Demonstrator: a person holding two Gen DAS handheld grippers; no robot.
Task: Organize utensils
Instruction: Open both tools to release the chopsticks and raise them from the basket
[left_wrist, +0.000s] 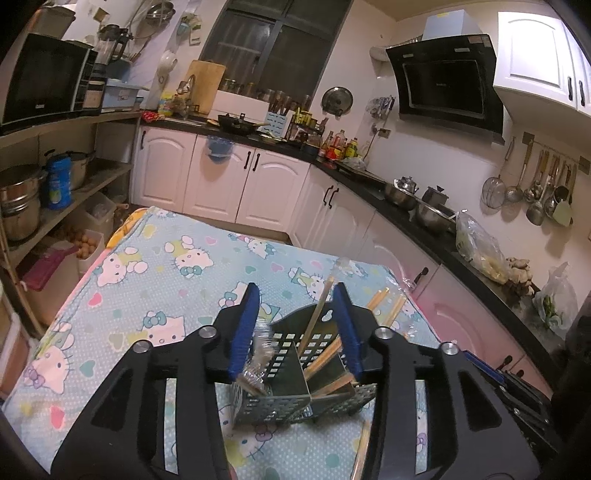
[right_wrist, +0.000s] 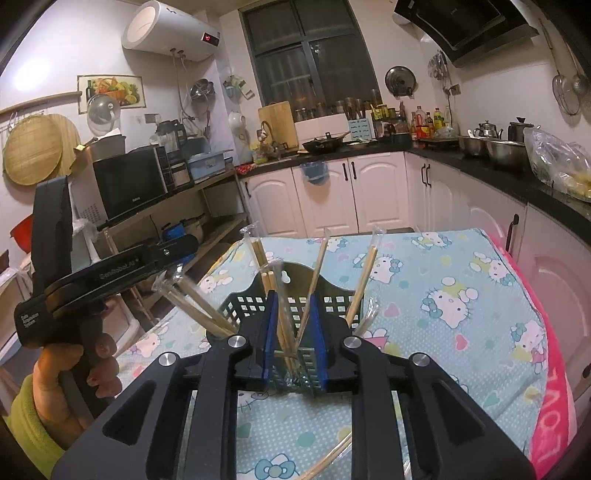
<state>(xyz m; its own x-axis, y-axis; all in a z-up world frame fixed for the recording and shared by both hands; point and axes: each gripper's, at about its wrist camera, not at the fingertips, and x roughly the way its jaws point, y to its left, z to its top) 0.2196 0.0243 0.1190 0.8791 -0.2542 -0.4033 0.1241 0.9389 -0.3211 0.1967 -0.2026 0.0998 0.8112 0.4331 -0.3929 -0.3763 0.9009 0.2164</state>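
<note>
- Now, left wrist view: left gripper (left_wrist: 295, 325) stands parted, holding nothing, over the utensil caddy (left_wrist: 295, 373) on the table; a crinkled wrapper (left_wrist: 260, 350) beside one pad could snag.
- Right wrist view: right gripper (right_wrist: 293, 336) stands narrowly parted around wrapped chopsticks (right_wrist: 286, 325) in the caddy, grip unclear; lifting might drag neighbours out.

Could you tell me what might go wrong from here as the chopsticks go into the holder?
1. The wrapped chopsticks lean outward at steep angles in the holder; a nudge from either gripper could flip them out.
2. The holder looks light and sits on a soft cloth, so it may tip.
3. One pair lies loose near the table edge.
</note>
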